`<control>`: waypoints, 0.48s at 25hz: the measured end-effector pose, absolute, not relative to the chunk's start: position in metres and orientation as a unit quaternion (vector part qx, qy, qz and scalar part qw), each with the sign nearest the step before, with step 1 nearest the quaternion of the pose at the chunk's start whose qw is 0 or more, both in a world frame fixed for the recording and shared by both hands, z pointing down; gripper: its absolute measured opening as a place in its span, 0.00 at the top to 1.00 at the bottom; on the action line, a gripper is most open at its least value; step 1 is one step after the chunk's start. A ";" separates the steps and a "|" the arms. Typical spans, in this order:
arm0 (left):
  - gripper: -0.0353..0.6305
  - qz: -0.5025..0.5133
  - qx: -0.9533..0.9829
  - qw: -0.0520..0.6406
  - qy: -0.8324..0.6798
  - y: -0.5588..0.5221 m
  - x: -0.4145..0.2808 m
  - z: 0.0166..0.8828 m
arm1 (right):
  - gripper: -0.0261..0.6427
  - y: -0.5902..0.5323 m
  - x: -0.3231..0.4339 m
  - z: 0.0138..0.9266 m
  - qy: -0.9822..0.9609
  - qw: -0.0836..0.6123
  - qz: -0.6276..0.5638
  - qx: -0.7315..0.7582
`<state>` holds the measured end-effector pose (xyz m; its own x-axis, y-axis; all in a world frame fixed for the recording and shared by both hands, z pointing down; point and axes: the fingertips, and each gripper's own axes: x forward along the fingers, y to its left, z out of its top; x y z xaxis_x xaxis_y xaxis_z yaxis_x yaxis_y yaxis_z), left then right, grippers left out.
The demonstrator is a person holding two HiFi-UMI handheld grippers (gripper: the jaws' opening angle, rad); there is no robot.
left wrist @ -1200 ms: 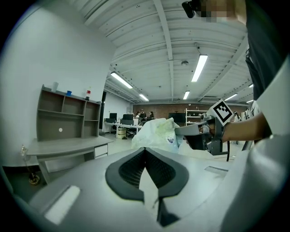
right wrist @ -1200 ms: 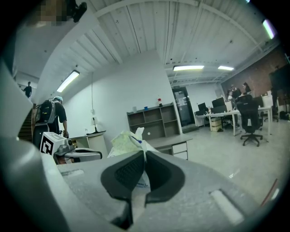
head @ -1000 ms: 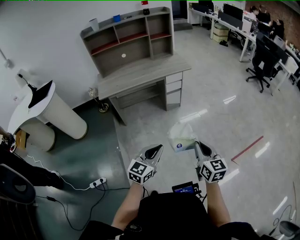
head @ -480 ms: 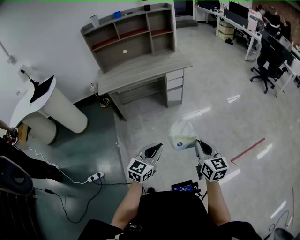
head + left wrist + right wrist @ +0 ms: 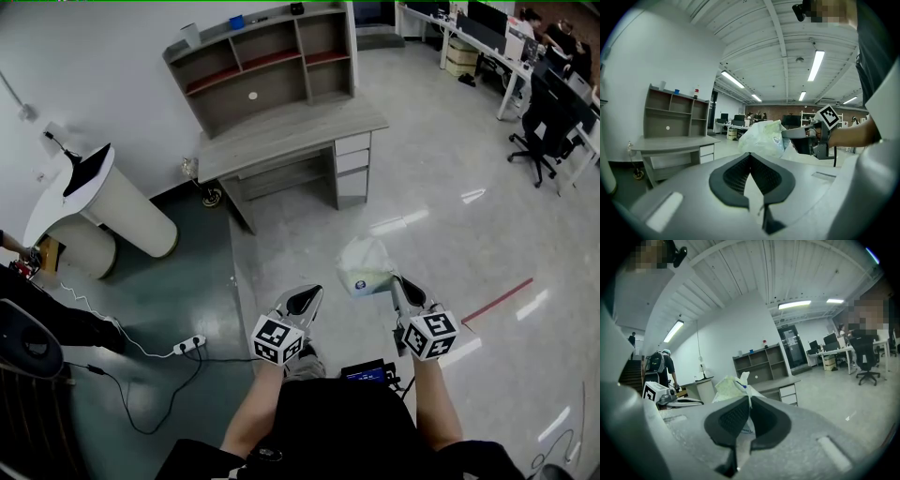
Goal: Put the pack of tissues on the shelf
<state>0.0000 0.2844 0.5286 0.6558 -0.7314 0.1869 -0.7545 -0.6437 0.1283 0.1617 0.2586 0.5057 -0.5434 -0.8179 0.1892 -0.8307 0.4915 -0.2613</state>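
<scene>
The pack of tissues (image 5: 365, 267) is a white and pale green soft pack. It hangs above the floor, and my right gripper (image 5: 399, 287) is shut on its right end. In the right gripper view the pack (image 5: 727, 387) sticks out past the closed jaws of the right gripper (image 5: 749, 398). My left gripper (image 5: 300, 304) is a little to the pack's left, apart from it. Its jaws are shut with nothing between them, as the left gripper (image 5: 751, 155) shows in its own view, where the pack (image 5: 763, 136) is ahead on the right. The grey shelf unit (image 5: 269, 62) stands on a desk (image 5: 292, 131) far ahead.
A white cylindrical stand (image 5: 103, 211) is left of the desk, and a power strip (image 5: 187, 345) with cables lies on the green floor. Office desks and chairs (image 5: 548, 112) fill the far right. A red floor line (image 5: 497, 300) is right of my hands. A person (image 5: 663, 366) stands at the left.
Both grippers have moved on together with the pack still in the right one. The view has shifted slightly, and a shoe now shows below the left gripper.
</scene>
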 end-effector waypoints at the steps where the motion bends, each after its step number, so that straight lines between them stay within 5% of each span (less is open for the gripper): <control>1: 0.94 0.058 0.904 0.098 -0.412 0.283 0.001 0.529 | 0.96 0.257 0.163 0.506 -0.864 0.020 0.163 0.477; 12: 0.94 0.055 0.904 0.104 -0.411 0.245 0.002 0.539 | 0.96 0.223 0.163 0.513 -0.862 0.026 0.163 0.479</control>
<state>0.0019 0.2445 0.5394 0.6558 -0.7320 0.1846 -0.7548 -0.6403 0.1428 0.1628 0.2229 0.5134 -0.5400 -0.8171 0.2018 -0.8343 0.4880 -0.2564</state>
